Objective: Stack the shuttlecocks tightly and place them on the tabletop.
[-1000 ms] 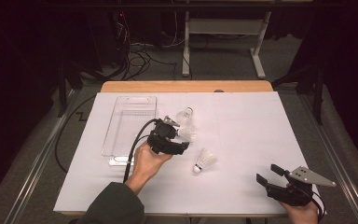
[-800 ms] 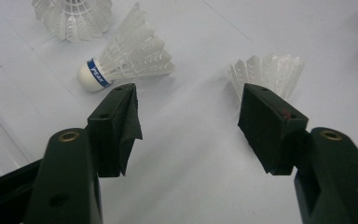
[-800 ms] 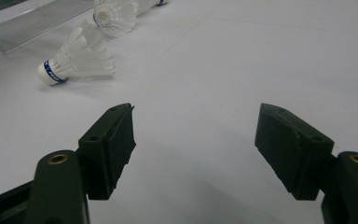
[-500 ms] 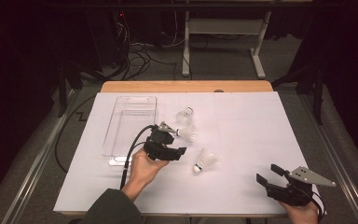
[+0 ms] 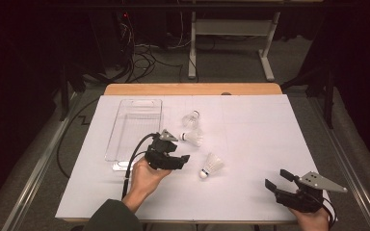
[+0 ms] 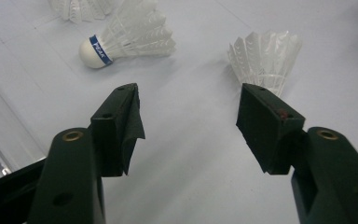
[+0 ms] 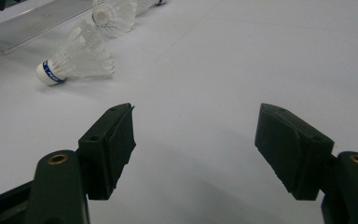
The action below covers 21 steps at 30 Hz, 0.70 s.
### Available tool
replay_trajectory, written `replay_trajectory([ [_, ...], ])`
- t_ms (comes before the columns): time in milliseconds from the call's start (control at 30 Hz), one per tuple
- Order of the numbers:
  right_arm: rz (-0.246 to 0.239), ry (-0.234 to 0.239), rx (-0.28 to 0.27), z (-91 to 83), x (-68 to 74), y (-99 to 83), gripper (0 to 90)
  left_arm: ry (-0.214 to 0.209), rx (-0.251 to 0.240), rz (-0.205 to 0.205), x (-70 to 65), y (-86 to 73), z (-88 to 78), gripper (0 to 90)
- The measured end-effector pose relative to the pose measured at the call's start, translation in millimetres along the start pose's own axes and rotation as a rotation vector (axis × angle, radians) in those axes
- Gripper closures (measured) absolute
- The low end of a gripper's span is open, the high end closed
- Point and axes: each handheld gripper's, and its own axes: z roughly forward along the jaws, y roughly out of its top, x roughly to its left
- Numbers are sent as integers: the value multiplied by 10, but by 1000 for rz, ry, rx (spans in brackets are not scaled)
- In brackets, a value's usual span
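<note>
Your left gripper [image 5: 180, 153] has drifted down and left since the earlier frames, off the shuttlecock it sat beside a second ago, toward the lower centre of the high view. Its jaws narrowed a touch over that second but stand wide, nothing between them; in the left gripper view they frame bare white table cover [image 5: 250, 139].

Progress, left to right in the high view: clear plastic tray [image 5: 120, 130] at centre left, and it looks empty, so I judge nothing has been packed yet. All three shuttlecocks lie loose on the cover right of the tray. Upper shuttlecock [image 5: 191, 118] is nearest the tray's far end, middle shuttlecock [image 5: 191, 137] just below it, lower shuttlecock [image 5: 212, 165] apart toward centre. Your left gripper sits between the middle and lower ones, touching neither. Likely everything is left: grab each, drop it in the tray.

Your right gripper [image 5: 276, 179] rests at lower right, well apart from all of it, jaws wide and empty.

Writing: blue band on the cork in the left gripper view reads "PEAK" [image 6: 95, 50]. Same blue band on the cork in the right gripper view [image 7: 50, 72], lettering too small to read.
</note>
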Motion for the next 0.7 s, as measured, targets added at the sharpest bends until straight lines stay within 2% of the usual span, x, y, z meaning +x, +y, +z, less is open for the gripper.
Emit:
replay_trajectory([
  [367, 1, -2, -1, -5, 2, -1, 287, -9, 0, 7, -29, -105, -33, 414],
  [700, 2, -2, -1, -4, 1, 0, 287, 0, 0, -6, -14, -222, -66, 413],
])
